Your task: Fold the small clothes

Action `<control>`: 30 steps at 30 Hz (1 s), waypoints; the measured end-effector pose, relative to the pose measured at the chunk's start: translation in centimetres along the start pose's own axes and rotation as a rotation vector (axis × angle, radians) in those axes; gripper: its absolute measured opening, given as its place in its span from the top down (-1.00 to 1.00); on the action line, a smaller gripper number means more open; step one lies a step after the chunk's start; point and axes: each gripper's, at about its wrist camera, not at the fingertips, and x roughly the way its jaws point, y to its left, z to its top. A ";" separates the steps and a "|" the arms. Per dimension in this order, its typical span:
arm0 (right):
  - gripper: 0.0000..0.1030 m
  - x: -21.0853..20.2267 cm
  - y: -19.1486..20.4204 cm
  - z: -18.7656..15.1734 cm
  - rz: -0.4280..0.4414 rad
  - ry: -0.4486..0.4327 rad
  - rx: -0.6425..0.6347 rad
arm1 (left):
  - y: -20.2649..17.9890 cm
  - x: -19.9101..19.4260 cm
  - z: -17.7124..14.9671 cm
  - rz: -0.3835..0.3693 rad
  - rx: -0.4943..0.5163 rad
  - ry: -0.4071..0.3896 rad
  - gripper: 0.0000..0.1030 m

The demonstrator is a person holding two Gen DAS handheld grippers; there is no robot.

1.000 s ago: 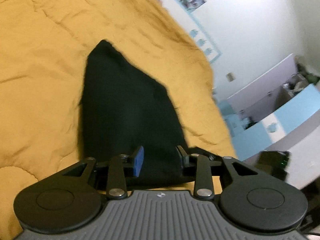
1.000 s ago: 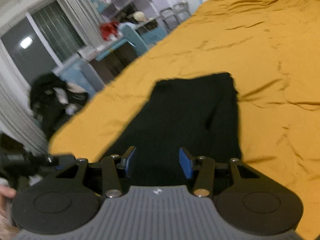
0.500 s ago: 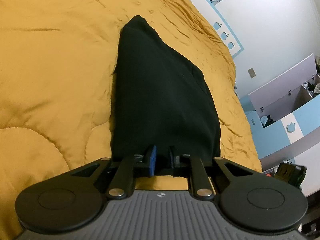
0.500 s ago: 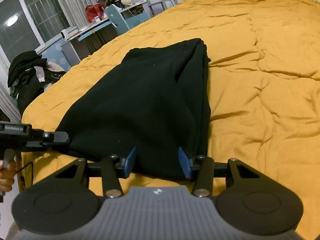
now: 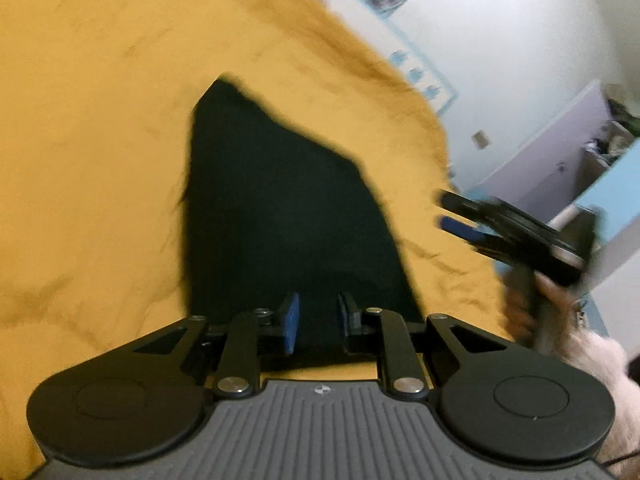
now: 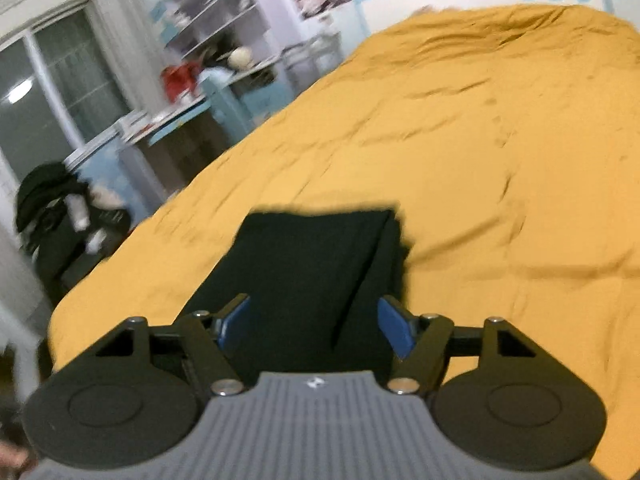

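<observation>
A black garment [image 5: 280, 208] lies folded flat on the mustard-yellow quilt [image 5: 88, 128]; it also shows in the right wrist view [image 6: 312, 264]. My left gripper [image 5: 318, 320] is open with a small gap, above the garment's near edge, with no cloth between the pads. My right gripper [image 6: 314, 320] is wide open over the garment's near end, holding nothing. The right gripper also shows in the left wrist view [image 5: 460, 216], hovering off the garment's right side, blurred by motion.
The quilt [image 6: 500, 140] covers a wide bed. A blue desk and shelves [image 6: 208, 80] stand beyond the bed's left edge, with a dark pile of clothes [image 6: 60, 208] near a window. A white wall and blue cabinet [image 5: 600, 152] lie to the right.
The left gripper opened from nearly shut and pulled back from the garment's edge. The right gripper opened wider and lifted away; both views are blurred by motion.
</observation>
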 end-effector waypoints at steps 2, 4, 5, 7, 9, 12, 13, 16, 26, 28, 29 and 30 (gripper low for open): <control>-0.29 2.3 -1.0 1.9 0.000 -0.024 0.016 | -0.4 -0.4 0.9 -0.014 0.014 -0.029 0.44; -0.29 4.9 -1.9 3.2 -0.032 -0.026 0.018 | 0.2 0.1 1.4 -0.002 0.009 -0.033 0.43; -0.29 6.5 -2.3 3.7 -0.060 -0.020 0.022 | 0.8 0.6 1.5 0.014 -0.013 -0.023 0.43; -0.29 9.1 -3.2 4.1 -0.097 -0.007 0.057 | 1.8 1.6 1.0 0.030 -0.047 0.007 0.43; -0.29 11.7 -4.2 4.2 -0.106 0.029 0.099 | 2.9 2.5 0.3 0.033 -0.080 0.039 0.45; -0.29 15.2 -5.1 3.8 -0.137 0.098 0.128 | 4.1 3.3 -0.9 0.018 -0.115 0.058 0.45; -0.24 16.0 -5.2 3.4 -0.151 0.112 0.140 | 4.3 3.3 -1.0 0.013 -0.118 0.058 0.45; 0.71 16.1 -5.6 2.9 -0.078 0.054 0.172 | 4.6 3.2 -1.0 -0.003 -0.142 0.058 0.46; 0.57 18.8 -7.3 1.5 -0.145 0.089 0.141 | 4.9 3.3 -1.4 0.005 -0.114 0.047 0.45; 0.32 17.8 -7.1 1.9 -0.167 0.063 0.141 | 5.0 3.1 -1.2 0.003 -0.117 0.050 0.45; 0.29 16.9 -6.5 2.2 -0.179 0.044 0.134 | 5.1 3.0 -1.1 0.003 -0.118 0.053 0.45; 0.29 15.4 -5.5 2.4 -0.182 0.018 0.110 | 5.0 2.9 -1.0 0.006 -0.117 0.056 0.45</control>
